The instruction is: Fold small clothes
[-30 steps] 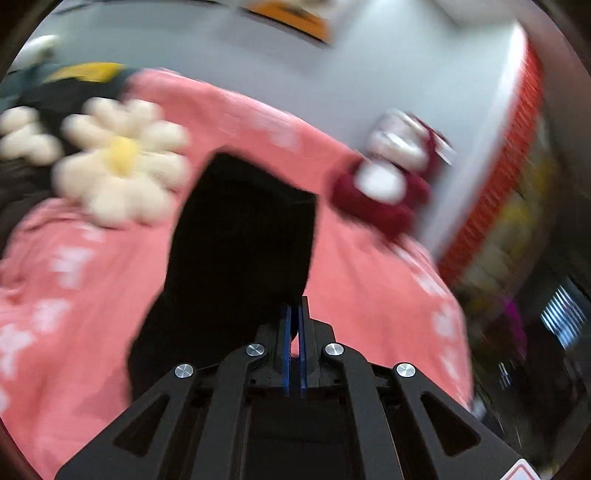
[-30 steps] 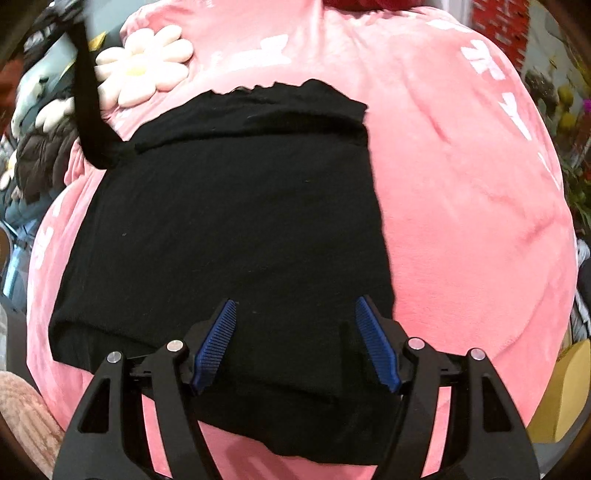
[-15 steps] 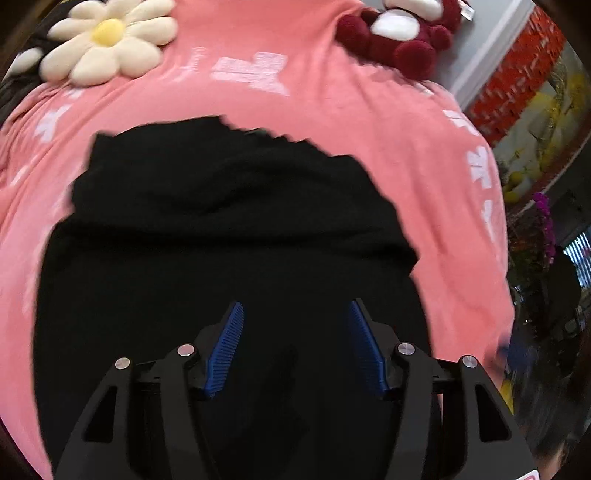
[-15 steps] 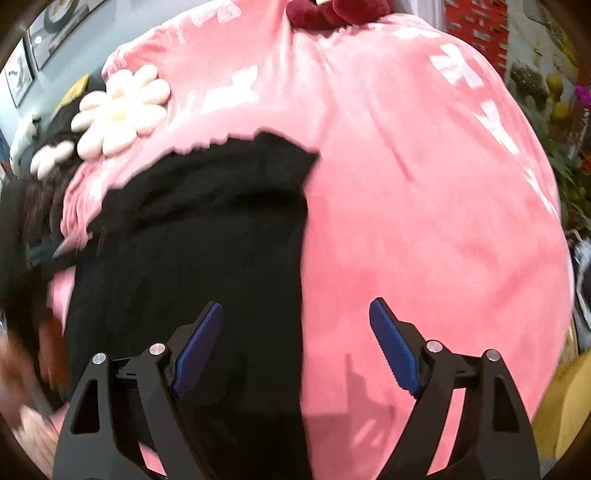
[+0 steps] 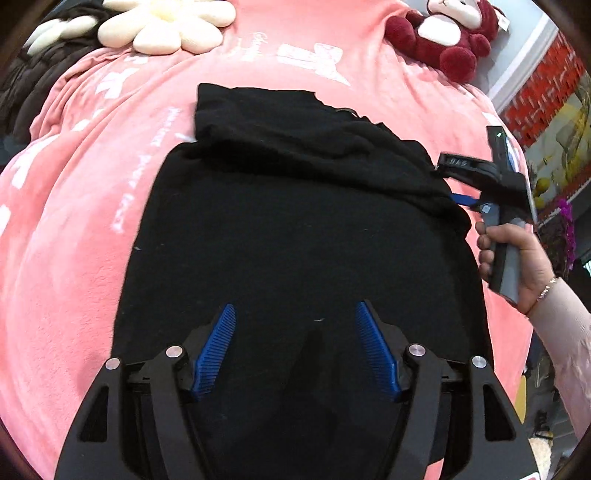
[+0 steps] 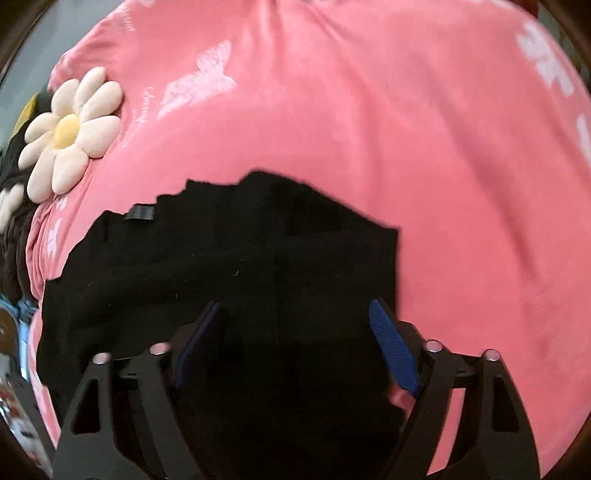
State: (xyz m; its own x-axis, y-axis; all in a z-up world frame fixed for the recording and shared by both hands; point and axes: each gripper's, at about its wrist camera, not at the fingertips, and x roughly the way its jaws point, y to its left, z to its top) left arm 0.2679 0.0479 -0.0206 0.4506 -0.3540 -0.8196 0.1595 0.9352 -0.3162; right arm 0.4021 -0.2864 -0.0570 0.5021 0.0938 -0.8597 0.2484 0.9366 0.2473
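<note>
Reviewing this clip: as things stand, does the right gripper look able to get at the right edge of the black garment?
Probably yes. The right gripper is open over the black garment, its right finger near the cloth's right edge, and nothing lies on the pink blanket beside it. The left gripper is open elsewhere.

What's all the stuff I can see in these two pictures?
garment: one, black, spread on the blanket, far edge folded over
blanket: one, pink with white prints, under the garment
flower cushion: one, cream with yellow centre, far left
stuffed toy: one, dark red and white, far right corner
dark bedding: brownish-black, far left edge
left tongs: one, black with blue pads, open above the garment
right tongs: one, open at the garment's right edge
hand: one, gripping the right tongs' handle
</note>
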